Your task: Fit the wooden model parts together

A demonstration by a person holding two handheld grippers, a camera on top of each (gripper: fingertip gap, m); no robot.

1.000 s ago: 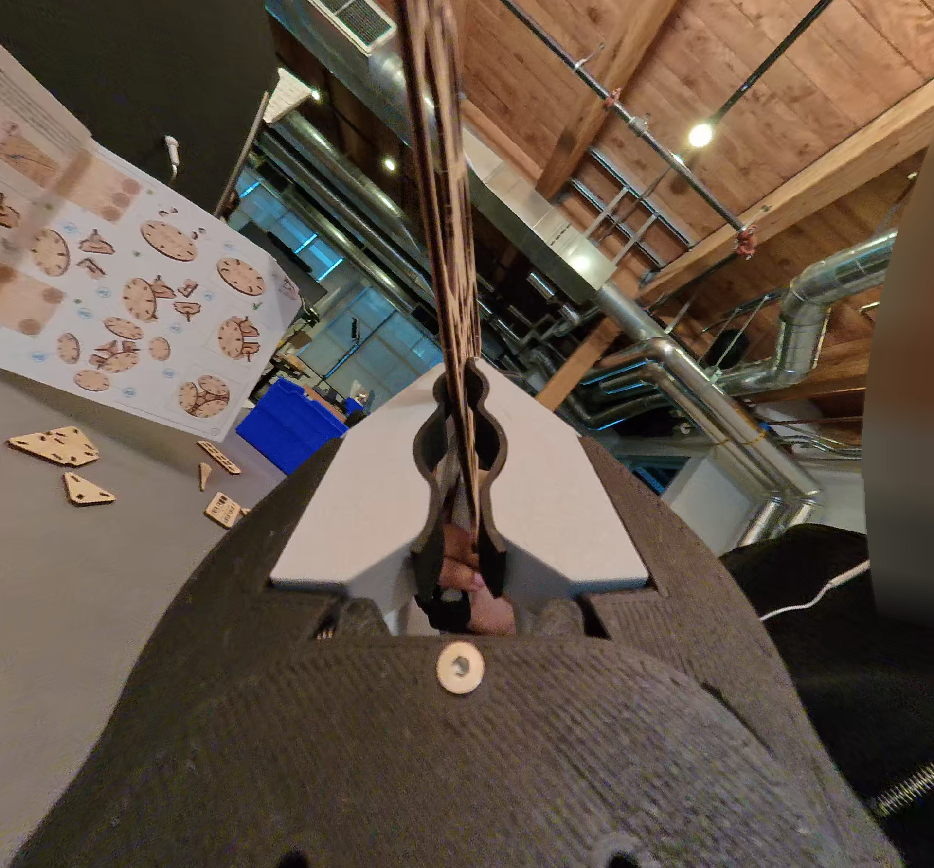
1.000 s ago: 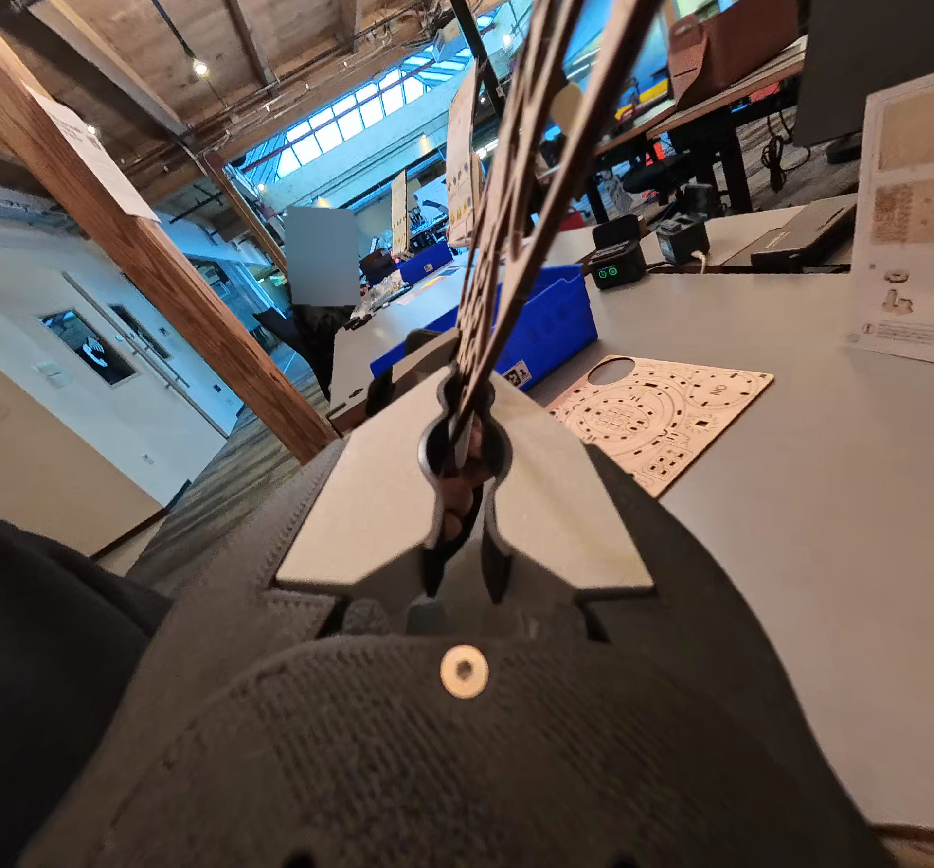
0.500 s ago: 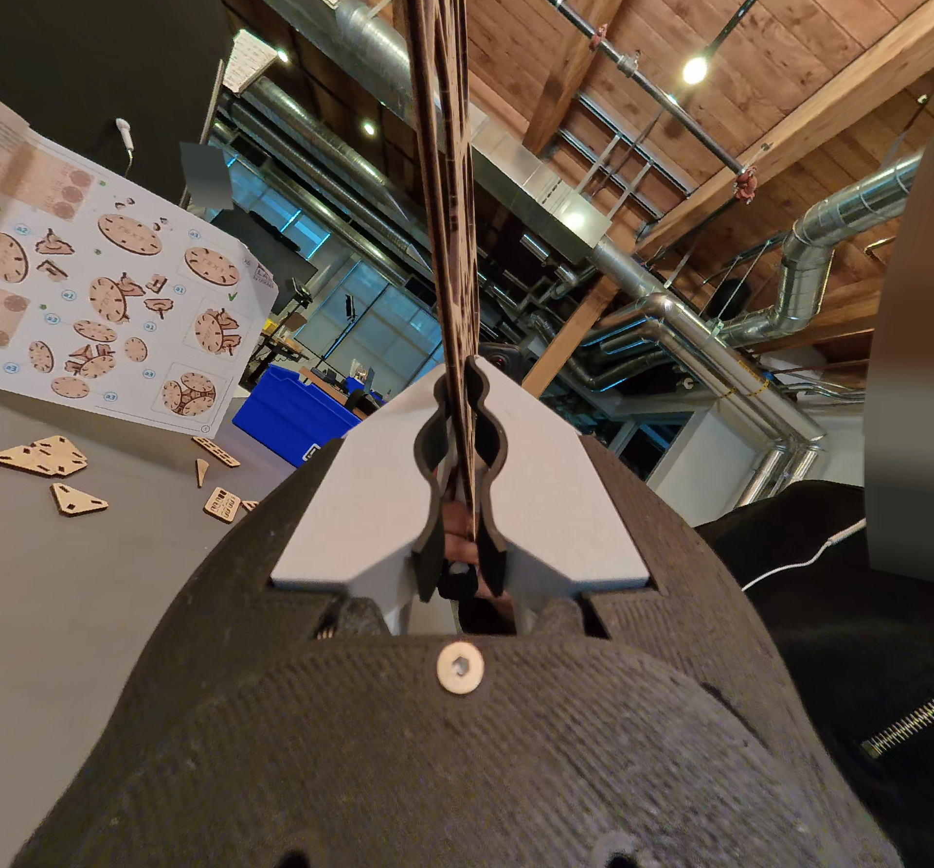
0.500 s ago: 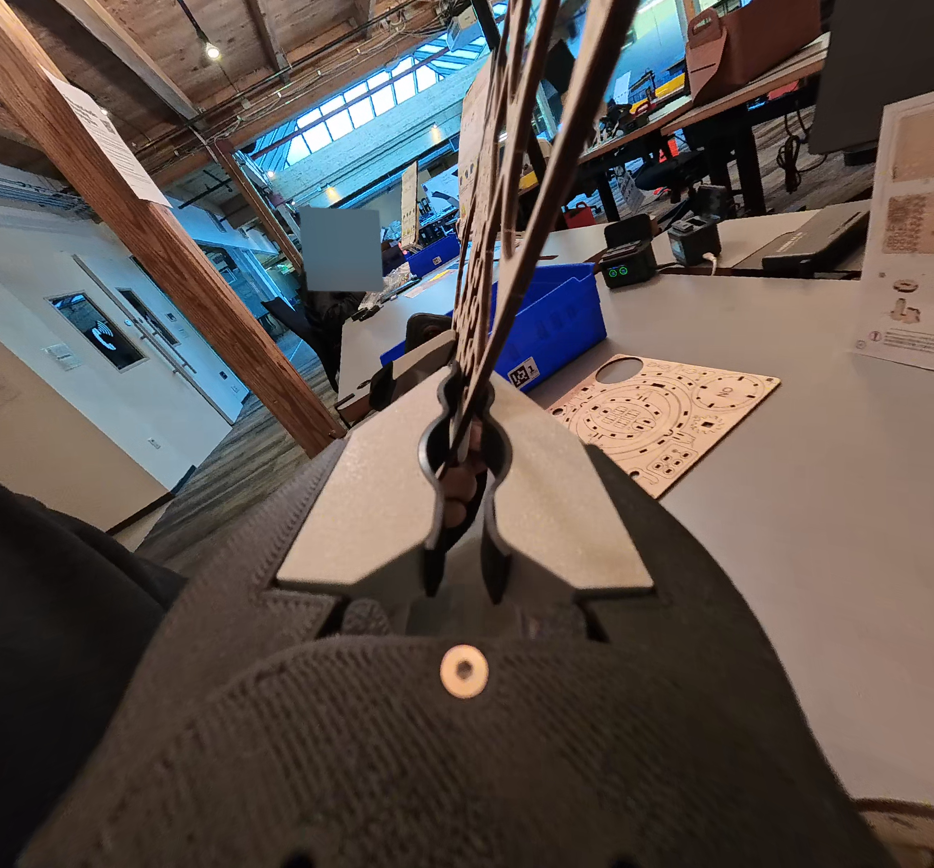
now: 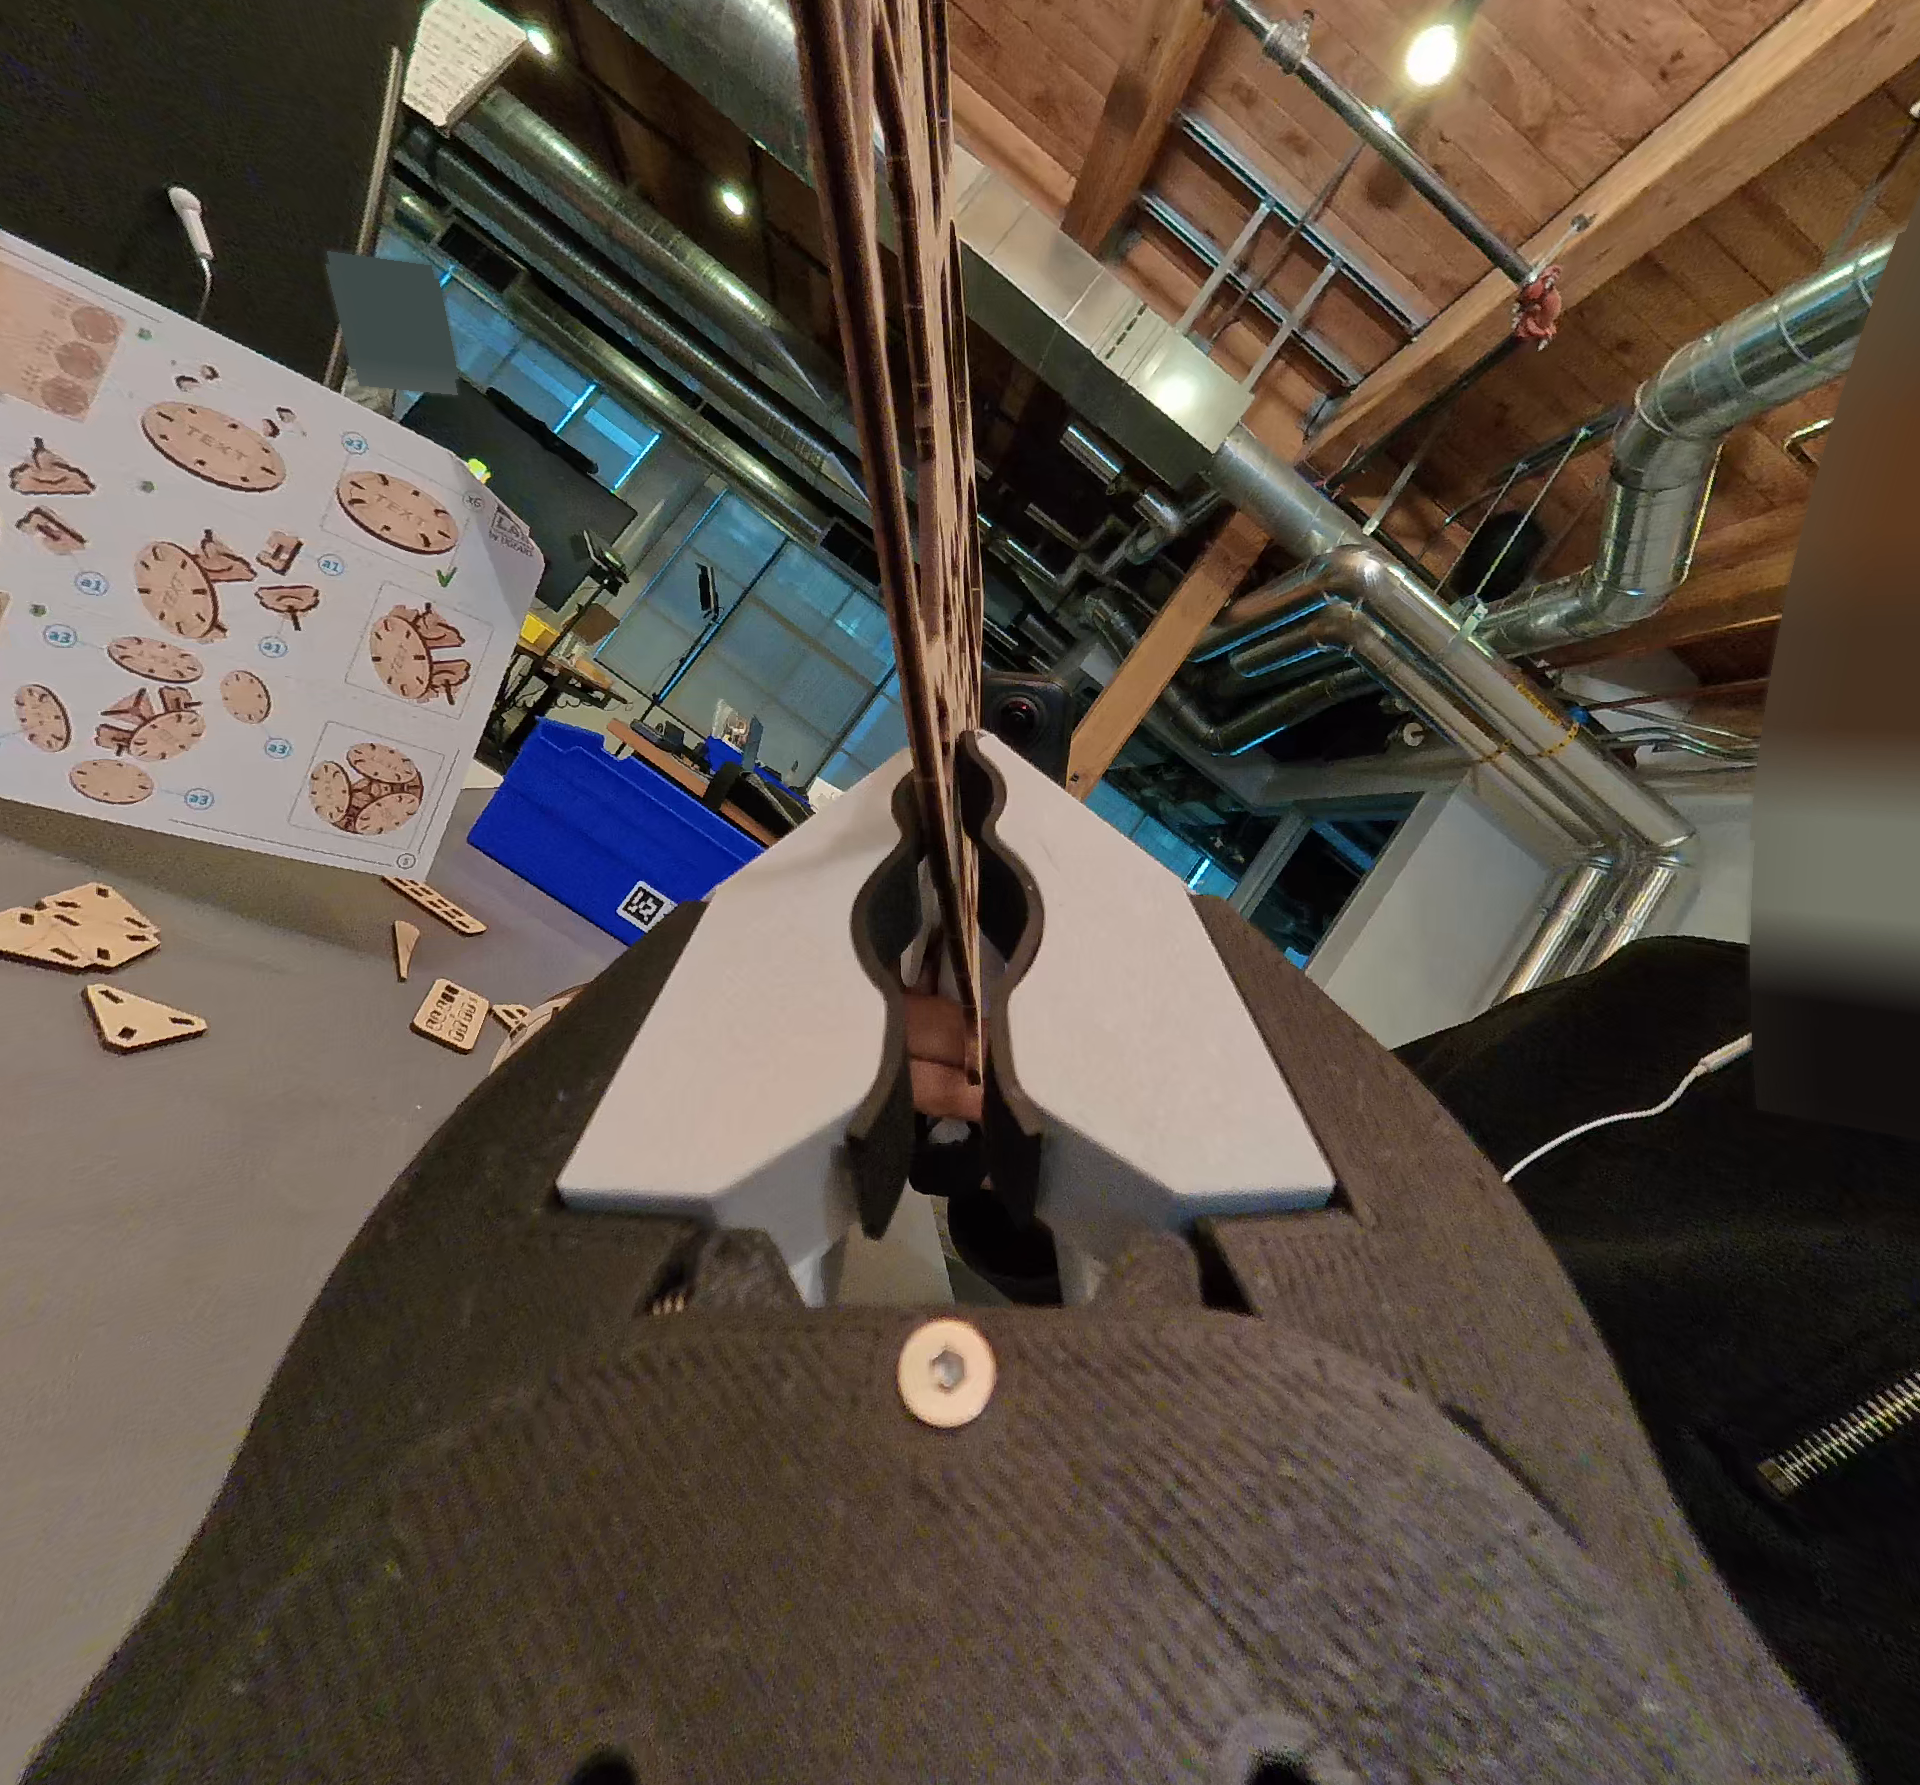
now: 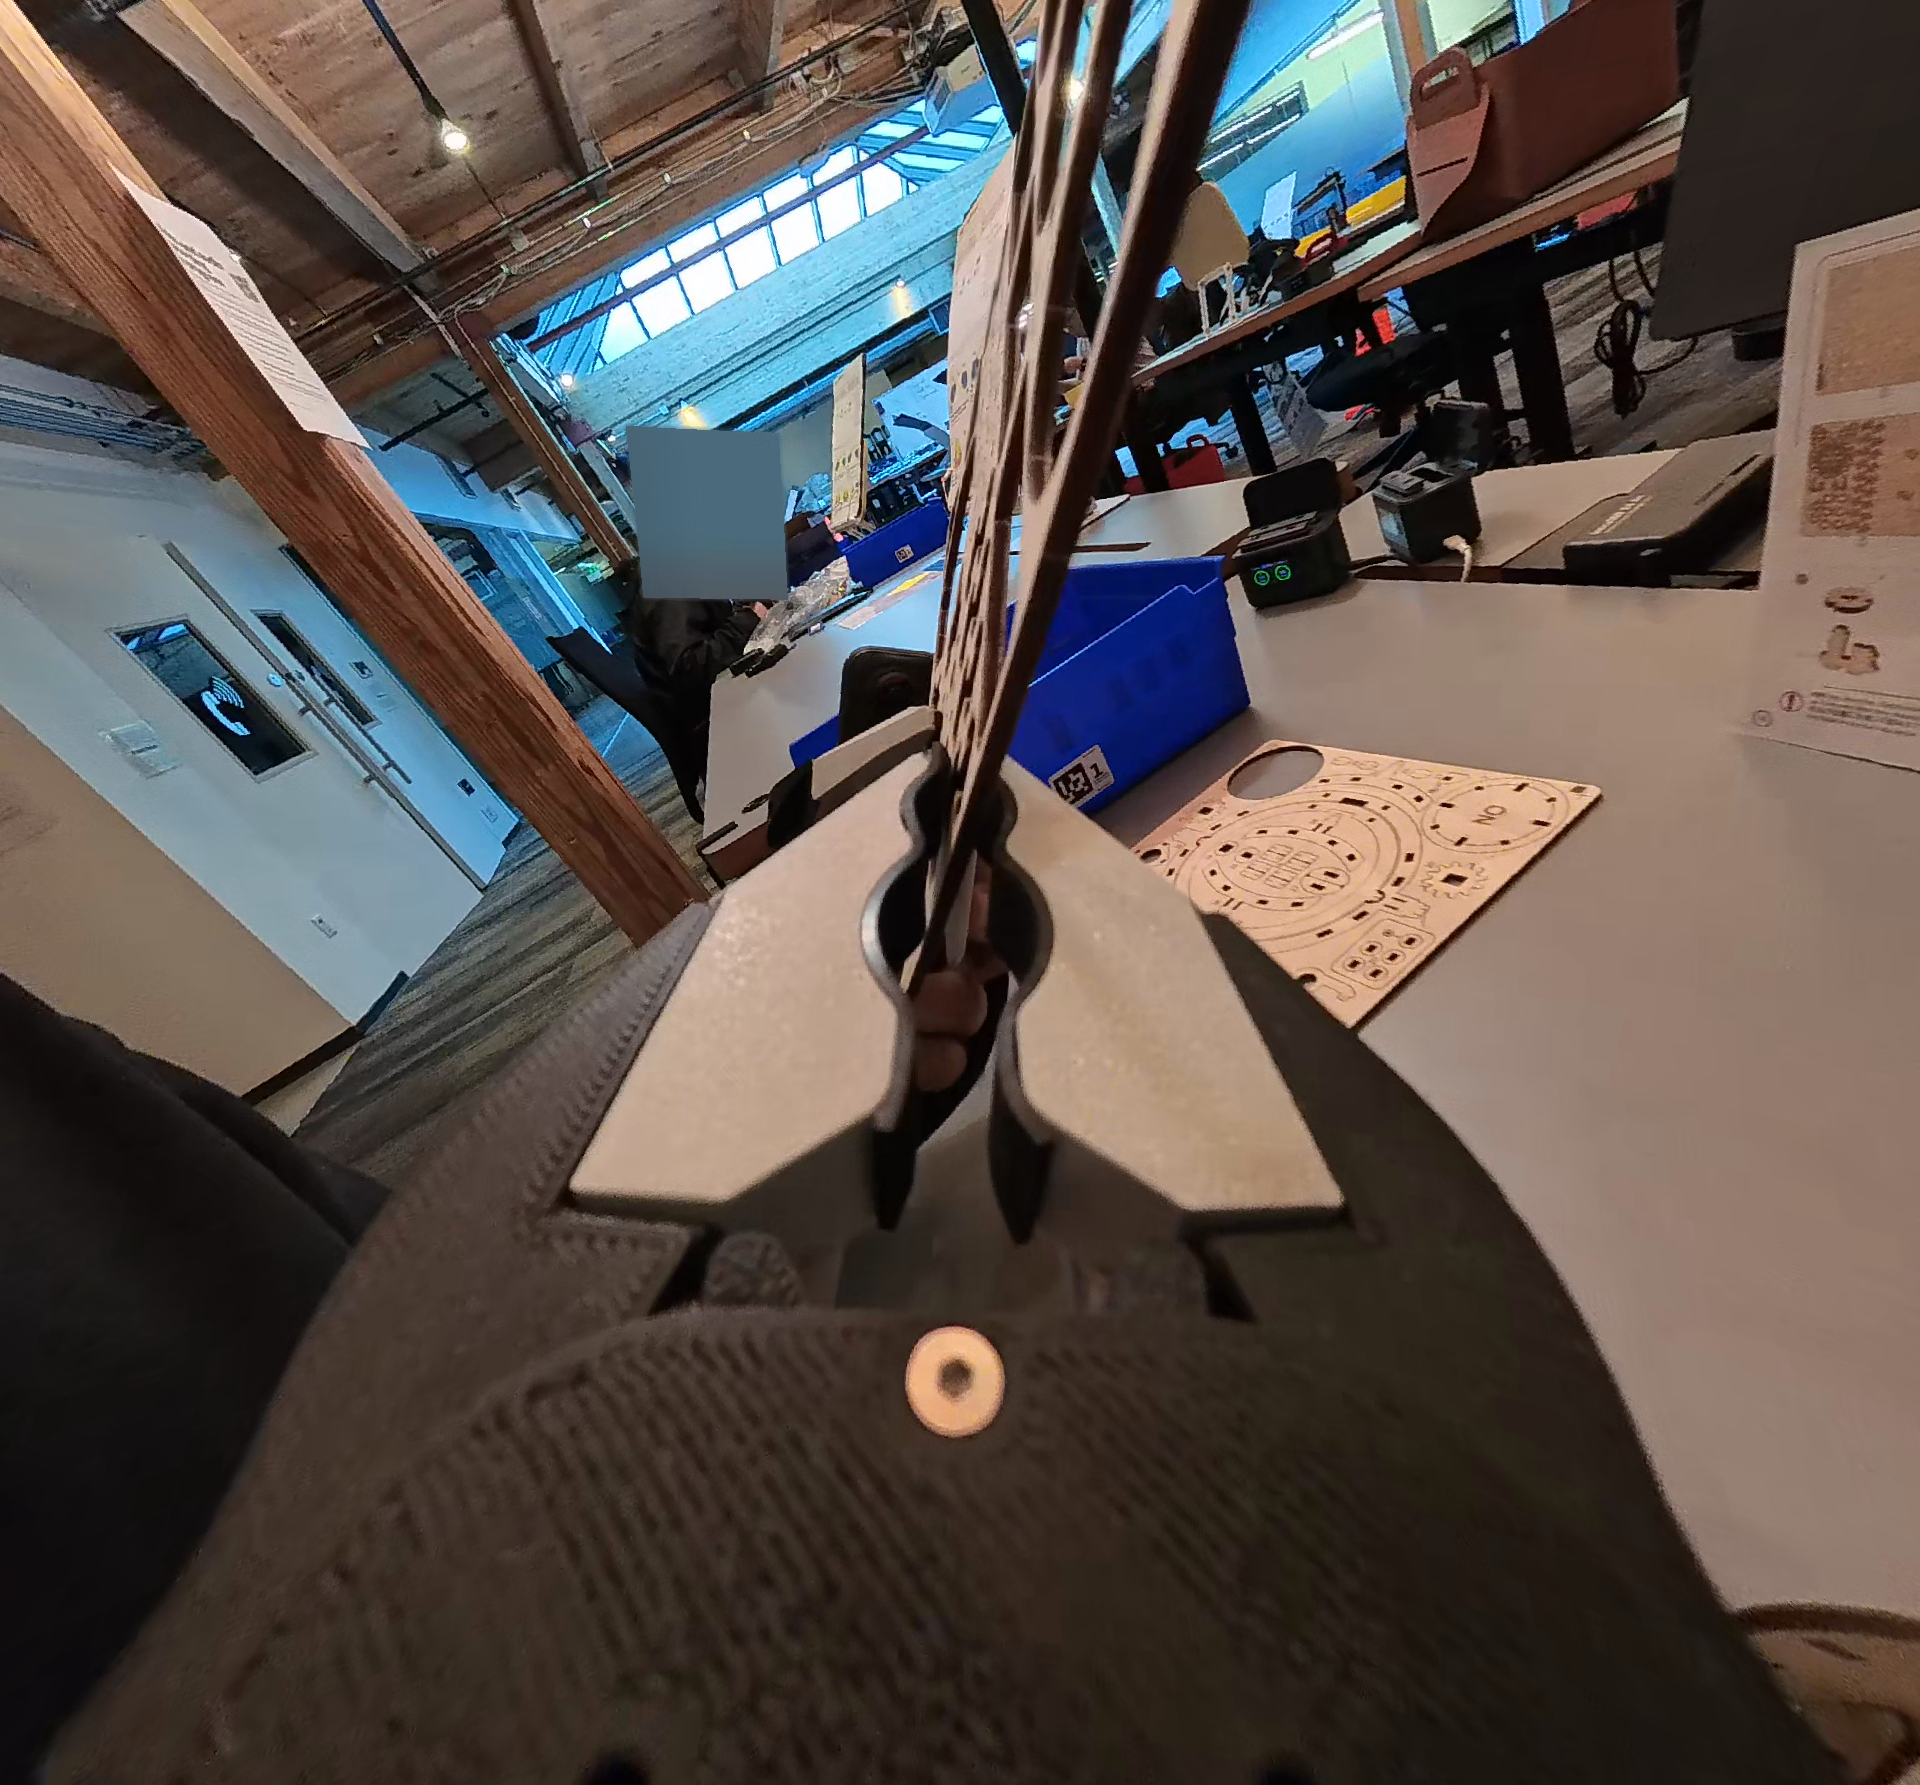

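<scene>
Your left gripper [image 5: 940, 779] fingers clamp a laser-cut wooden sheet [image 5: 883, 301] edge-on, rising toward 12 o'clock; your right gripper [image 6: 961, 785] fingers pinch the same dark-edged sheet [image 6: 1081, 301]. On the grey worktop [image 6: 1558, 1060], another cut plywood sheet [image 6: 1361, 862] lies at 2 o'clock, a blue bin [image 6: 1122, 675] beyond; loose wooden pieces [image 5: 140, 1018] and an instruction sheet [image 5: 239, 592] sit at 9 o'clock.

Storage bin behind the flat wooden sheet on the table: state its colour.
Blue bin, clearest in the right wrist view.
</scene>
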